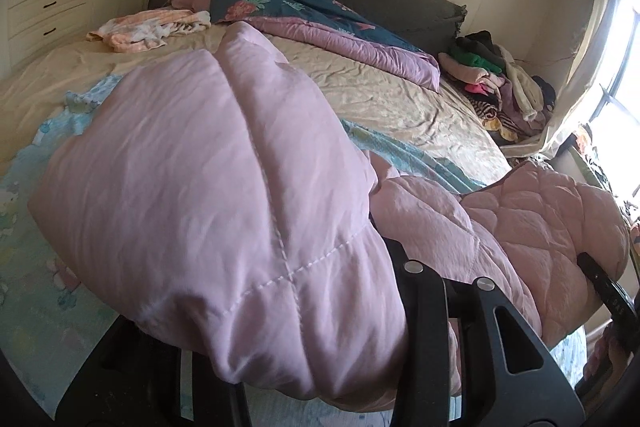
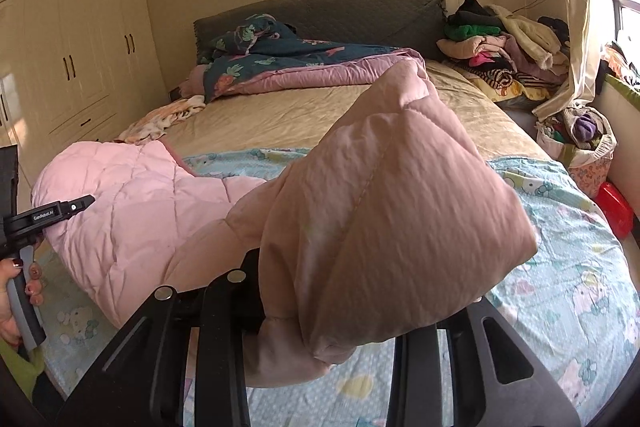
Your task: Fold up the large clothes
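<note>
A large pink quilted coat (image 1: 208,179) hangs between my two grippers above the near end of the bed; it also shows in the right wrist view (image 2: 384,219). My left gripper (image 1: 320,339) is shut on one bunched end of it, and the cloth hides its fingertips. My right gripper (image 2: 320,331) is shut on the other bunched end, fingertips also hidden. The coat's middle sags onto a light blue cartoon-print sheet (image 2: 568,291). The right gripper's body shows at the right edge of the left wrist view (image 1: 604,291); the left gripper's body shows at the left of the right wrist view (image 2: 48,215).
The bed (image 2: 304,115) has a tan cover, a floral quilt (image 2: 288,63) by the grey headboard, and a small striped garment (image 2: 160,123) at left. A heap of clothes (image 2: 504,47) lies at the far right near the window curtain. Wardrobes (image 2: 72,59) stand at left. A red box (image 2: 614,209) sits on the floor.
</note>
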{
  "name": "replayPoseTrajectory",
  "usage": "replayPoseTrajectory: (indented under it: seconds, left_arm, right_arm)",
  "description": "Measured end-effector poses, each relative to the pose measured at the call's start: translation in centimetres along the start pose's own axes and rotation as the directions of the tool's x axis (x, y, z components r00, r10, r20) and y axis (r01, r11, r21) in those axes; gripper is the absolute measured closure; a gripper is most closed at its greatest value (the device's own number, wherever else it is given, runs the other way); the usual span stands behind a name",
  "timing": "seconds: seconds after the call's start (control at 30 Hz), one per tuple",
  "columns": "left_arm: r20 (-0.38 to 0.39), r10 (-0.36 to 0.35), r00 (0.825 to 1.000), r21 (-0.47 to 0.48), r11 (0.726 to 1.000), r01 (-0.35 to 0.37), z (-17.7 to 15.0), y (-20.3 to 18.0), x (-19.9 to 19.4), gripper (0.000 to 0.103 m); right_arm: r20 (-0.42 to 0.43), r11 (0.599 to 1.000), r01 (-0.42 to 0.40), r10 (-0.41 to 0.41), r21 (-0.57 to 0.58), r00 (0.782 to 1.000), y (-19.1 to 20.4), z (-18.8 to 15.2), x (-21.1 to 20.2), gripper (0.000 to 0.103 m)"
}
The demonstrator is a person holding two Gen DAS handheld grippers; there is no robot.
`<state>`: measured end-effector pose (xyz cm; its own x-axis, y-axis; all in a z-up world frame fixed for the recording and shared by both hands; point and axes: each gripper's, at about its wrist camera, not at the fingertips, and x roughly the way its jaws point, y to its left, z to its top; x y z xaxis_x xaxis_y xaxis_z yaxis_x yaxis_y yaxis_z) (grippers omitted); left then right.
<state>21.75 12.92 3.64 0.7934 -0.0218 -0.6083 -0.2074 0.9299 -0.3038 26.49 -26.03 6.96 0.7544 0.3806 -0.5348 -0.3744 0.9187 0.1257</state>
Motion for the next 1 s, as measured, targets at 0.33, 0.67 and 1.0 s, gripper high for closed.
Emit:
replayPoseTrajectory:
  seconds: [0.33, 0.67, 1.0]
  left_arm:
    - [-0.01, 0.007, 1.0, 0.01, 1.0, -0.007, -2.8, 0.8, -2.4, 0.072]
    - [-0.017, 0.009, 1.0, 0.014, 1.0, -0.009, -5.7, 2.0, -3.9, 0.072]
    - [-0.03, 0.014, 0.999, 0.011, 1.0, -0.013, -9.3, 3.5, -4.8, 0.072]
  right_arm:
    - [-0.013, 1.0, 0.01, -0.009, 0.012, 1.0, 1.2, -3.0, -2.9, 0.072]
    - [-0.02, 1.0, 0.018, -0.018, 0.022, 1.0, 1.8, -6.0, -4.8, 0.072]
    - [-0.036, 0.998, 0.026, -0.024, 0.06, 0.999, 1.7, -9.5, -5.8, 0.071]
